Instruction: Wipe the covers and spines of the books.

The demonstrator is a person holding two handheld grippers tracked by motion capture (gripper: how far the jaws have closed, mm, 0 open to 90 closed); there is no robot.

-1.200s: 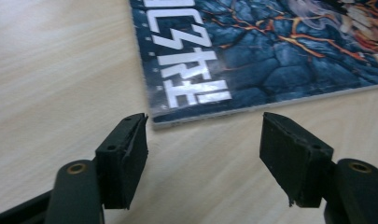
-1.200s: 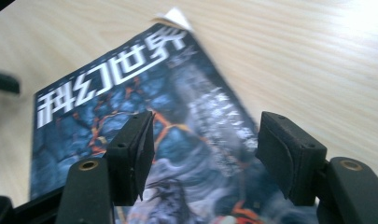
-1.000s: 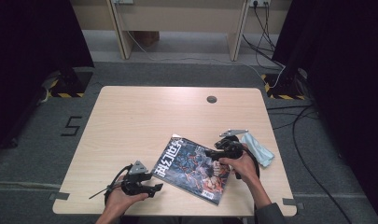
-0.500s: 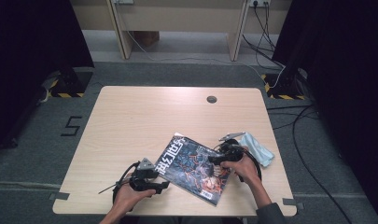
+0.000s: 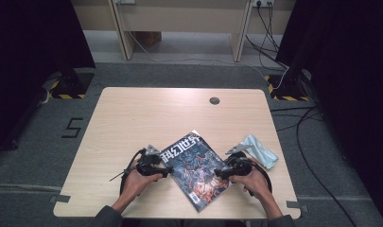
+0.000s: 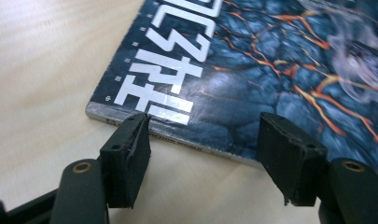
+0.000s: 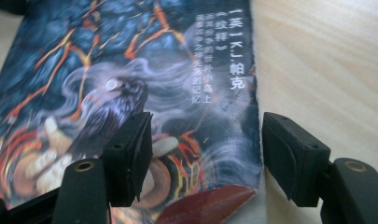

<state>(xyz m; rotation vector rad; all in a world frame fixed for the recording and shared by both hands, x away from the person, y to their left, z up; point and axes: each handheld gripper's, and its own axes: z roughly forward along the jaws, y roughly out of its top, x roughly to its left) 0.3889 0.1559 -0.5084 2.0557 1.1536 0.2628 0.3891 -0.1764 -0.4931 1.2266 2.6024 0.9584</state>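
Pale wooden table (image 5: 132, 123) bears a glossy, dark-blue, lava-cracked magazine (image 5: 195, 168), seemingly flat; both tongs spread.

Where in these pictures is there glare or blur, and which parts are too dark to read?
High view: table evenly lit, both sides of the room nearly black. Left gripper view: glare on the white title of the magazine, far cover soft. Right gripper view: cover blurred and shiny, small text still legible.

Light wooden table (image 5: 132, 123) evenly lit, surroundings dark; glossy dark-blue magazine cover (image 7: 130, 70) blurs beyond the jaws, soft glare.
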